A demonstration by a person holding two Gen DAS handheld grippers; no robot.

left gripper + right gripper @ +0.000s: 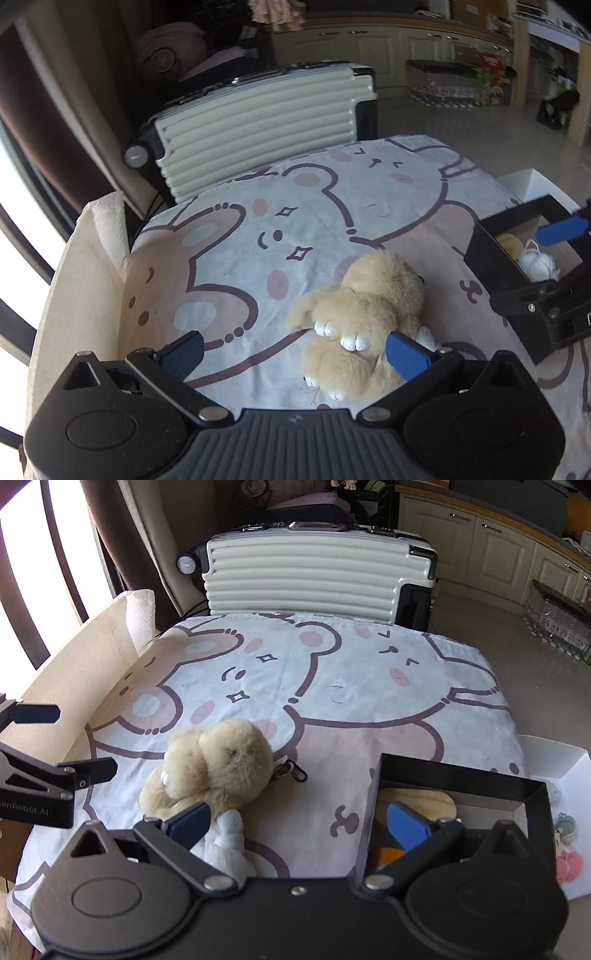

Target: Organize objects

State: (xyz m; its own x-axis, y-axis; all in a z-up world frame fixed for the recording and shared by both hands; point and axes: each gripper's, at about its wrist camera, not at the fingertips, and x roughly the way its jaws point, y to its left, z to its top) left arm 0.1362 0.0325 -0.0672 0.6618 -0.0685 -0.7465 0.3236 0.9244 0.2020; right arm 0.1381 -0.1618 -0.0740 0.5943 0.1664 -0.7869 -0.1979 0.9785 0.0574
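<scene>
Because the fluffy beige plush toy (360,325) lay loose on the cartoon-print cloth (258,229), beside the black open-topped box (461,779), the left gripper (291,352) stood wide before it, seemingly readying a grasp; the right gripper (299,825) gaped empty across the box wall.

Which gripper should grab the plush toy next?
Left. The left gripper is open right at the plush toy, one finger touching it. The right gripper hangs over the black box's edge.

Fluffy beige plush toy (365,325) on smooth printed cloth cover (332,206); ribbed glossy hard-shell suitcase (258,125); matt black box (461,779); white yarn ball (537,264).
</scene>
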